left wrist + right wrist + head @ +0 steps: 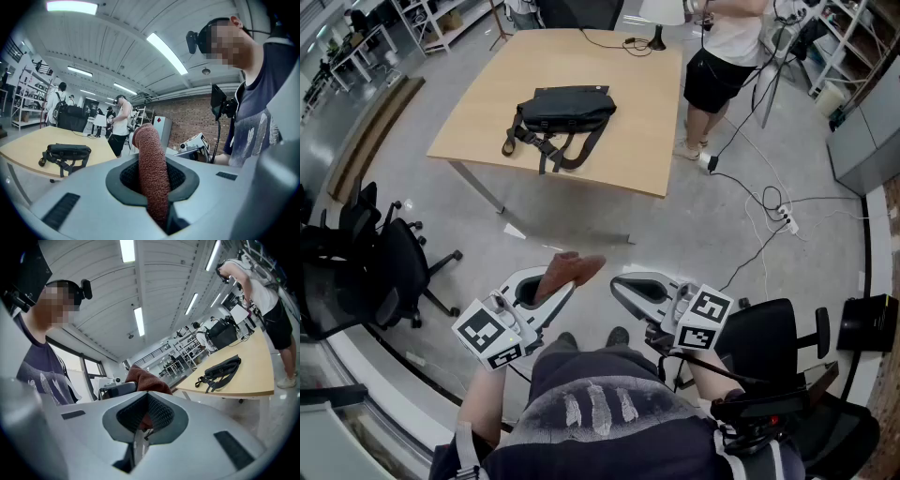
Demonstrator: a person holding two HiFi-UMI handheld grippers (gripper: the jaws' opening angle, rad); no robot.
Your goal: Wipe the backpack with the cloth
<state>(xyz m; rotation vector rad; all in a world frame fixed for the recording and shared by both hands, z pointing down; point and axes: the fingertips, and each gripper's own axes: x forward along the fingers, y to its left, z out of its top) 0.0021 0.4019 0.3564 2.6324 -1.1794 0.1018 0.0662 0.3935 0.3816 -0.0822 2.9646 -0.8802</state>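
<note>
Far across the floor [694,225], the backpack [565,111] lies on the tabletop [478,117]. Our left gripper [558,292] pinches the cloth [569,270] in its fingers; our right gripper [623,284] has its fingers closed on nothing.

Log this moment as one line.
left hand-held gripper: shut on cloth | right hand-held gripper: shut, empty | backpack: on table, untouched | wiping: not started

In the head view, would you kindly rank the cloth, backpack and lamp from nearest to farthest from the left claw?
1. cloth, in the left claw
2. backpack, middle of the table
3. lamp, table's far edge
</note>
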